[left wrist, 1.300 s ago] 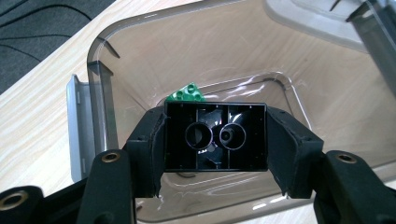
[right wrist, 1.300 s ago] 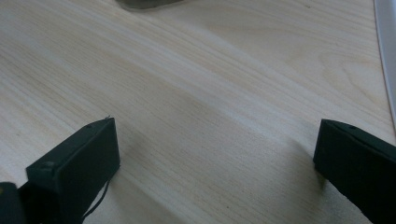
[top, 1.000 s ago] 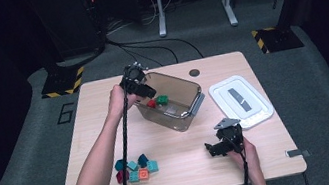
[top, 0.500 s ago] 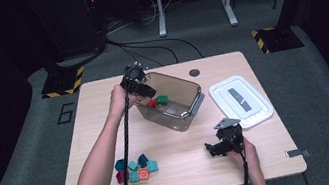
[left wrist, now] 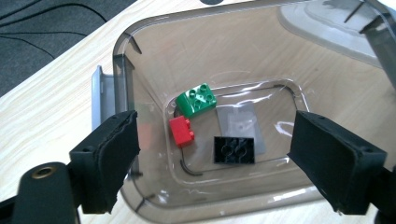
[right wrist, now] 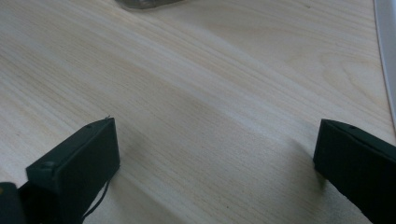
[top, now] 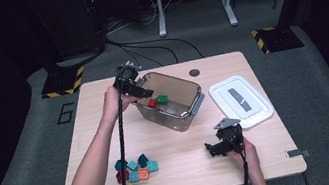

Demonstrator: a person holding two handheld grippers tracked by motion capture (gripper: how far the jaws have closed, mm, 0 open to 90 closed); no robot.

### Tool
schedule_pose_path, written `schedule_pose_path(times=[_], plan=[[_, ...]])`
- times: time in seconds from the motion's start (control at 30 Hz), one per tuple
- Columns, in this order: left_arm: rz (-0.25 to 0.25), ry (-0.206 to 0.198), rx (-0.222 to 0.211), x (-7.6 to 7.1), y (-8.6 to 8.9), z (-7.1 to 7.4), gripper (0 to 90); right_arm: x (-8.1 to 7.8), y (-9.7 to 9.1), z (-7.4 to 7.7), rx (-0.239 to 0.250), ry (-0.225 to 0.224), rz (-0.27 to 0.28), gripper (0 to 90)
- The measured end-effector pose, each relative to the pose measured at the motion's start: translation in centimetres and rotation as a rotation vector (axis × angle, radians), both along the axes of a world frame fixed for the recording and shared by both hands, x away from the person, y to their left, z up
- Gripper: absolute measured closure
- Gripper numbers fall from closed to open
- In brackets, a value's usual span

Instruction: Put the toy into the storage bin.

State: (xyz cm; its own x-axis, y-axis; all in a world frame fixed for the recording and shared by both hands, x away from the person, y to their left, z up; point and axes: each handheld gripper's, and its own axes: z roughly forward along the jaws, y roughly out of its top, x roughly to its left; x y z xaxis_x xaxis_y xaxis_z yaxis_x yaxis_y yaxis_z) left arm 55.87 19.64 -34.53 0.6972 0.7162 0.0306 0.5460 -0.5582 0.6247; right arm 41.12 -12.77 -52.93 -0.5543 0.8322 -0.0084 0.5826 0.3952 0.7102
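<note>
Smoky plastic bin [left wrist: 122,70] rim under left gripper [left wrist: 212,154], jaws just spreading empty, right gripper [top: 223,144] jaws spread over bare table [right wrist: 224,88]

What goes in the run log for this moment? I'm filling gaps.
left gripper: open over bin, jaws just opening, nothing between | in bin: green brick, red brick, black brick | right gripper: open, over table

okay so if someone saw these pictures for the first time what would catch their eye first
Probably the clear plastic bin mid-table, with a green brick, a red brick and a black brick on its bottom, and the left hand-held gripper open above it. Next, the cluster of colourful blocks near the front edge and the white lid at the right.
</note>
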Motion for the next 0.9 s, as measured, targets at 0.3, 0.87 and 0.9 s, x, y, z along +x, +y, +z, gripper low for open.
schedule_pose_path(times=[0.3,0.87,0.9], plan=[[-0.003,-0.039,-0.011,-2.4,1.6,0.8,13.8,0.0,0.0,0.0,0.0,0.0,0.0,0.0],[-0.01,-0.047,0.008,-7.0,4.8,-1.7,8.4,0.0,0.1,0.0,0.004,0.003,-0.009,0.0],[-0.01,-0.046,0.008,-7.2,5.0,-2.0,8.4,0.0,0.1,0.0,0.005,0.002,-0.01,0.0]])
